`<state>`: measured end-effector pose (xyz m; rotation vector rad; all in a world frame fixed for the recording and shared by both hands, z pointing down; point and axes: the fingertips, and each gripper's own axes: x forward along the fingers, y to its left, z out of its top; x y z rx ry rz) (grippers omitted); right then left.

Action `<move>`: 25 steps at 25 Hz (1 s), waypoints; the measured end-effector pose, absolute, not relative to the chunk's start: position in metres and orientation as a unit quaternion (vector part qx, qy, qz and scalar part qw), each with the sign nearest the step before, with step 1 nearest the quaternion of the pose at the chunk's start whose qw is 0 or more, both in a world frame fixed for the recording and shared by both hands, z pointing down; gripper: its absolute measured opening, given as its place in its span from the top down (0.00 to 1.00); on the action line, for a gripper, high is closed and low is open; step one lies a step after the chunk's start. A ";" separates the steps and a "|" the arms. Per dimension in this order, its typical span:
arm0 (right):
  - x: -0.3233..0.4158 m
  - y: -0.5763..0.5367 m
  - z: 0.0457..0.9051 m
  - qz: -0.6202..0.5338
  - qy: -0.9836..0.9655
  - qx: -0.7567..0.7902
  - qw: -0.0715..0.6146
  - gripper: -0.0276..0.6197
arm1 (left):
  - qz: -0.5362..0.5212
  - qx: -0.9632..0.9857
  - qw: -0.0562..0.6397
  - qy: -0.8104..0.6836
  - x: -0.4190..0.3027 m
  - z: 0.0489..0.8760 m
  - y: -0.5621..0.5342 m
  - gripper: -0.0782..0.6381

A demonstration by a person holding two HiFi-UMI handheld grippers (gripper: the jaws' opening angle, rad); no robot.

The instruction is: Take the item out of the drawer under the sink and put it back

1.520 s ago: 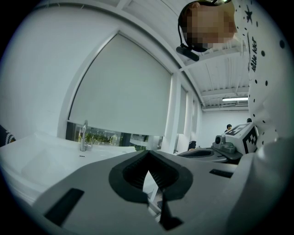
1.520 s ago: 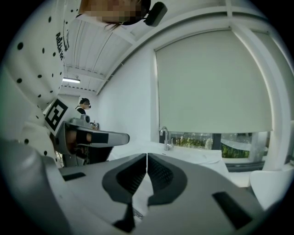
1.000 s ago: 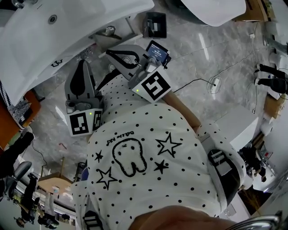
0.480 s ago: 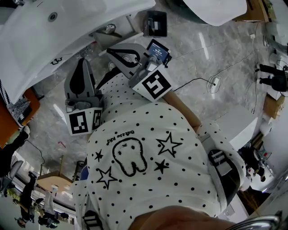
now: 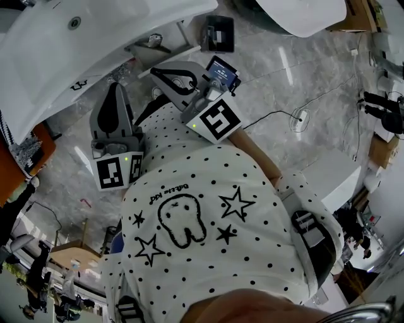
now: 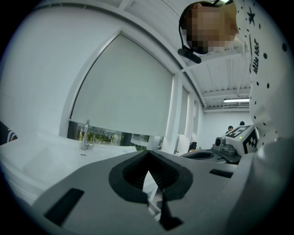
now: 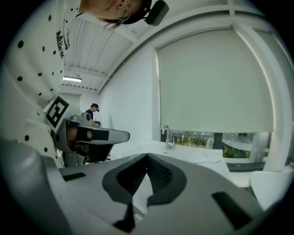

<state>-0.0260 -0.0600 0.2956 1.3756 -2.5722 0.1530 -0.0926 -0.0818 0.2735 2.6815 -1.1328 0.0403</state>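
Both grippers hang in front of the person's dotted shirt, pointing at the white sink (image 5: 95, 44) at the upper left. My left gripper (image 5: 117, 87) is shut with nothing in it, its tips just short of the sink's edge. My right gripper (image 5: 154, 73) is also shut and empty, beside it on the right. In the left gripper view the jaws (image 6: 147, 155) meet at the tips, with the sink top and faucet (image 6: 85, 135) beyond. The right gripper view shows closed jaws (image 7: 147, 156) and the same faucet (image 7: 166, 136). I cannot make out a drawer or an item.
A grey bracket with pipework (image 5: 151, 44) sits under the sink's edge, with a black box (image 5: 219, 33) to its right. Another white basin (image 5: 303, 12) is at the top right. A cable and socket (image 5: 300, 118) lie on the marble floor (image 5: 284, 76).
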 end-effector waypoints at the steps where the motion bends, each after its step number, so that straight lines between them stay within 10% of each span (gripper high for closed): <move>1: -0.026 -0.060 0.296 0.052 -0.875 0.468 0.110 0.94 | 0.013 0.915 0.115 -0.386 -0.092 0.273 -0.082 0.90; 25: -0.024 -0.059 0.295 0.055 -0.873 0.473 0.106 0.94 | 0.009 0.917 0.114 -0.383 -0.091 0.271 -0.082 0.90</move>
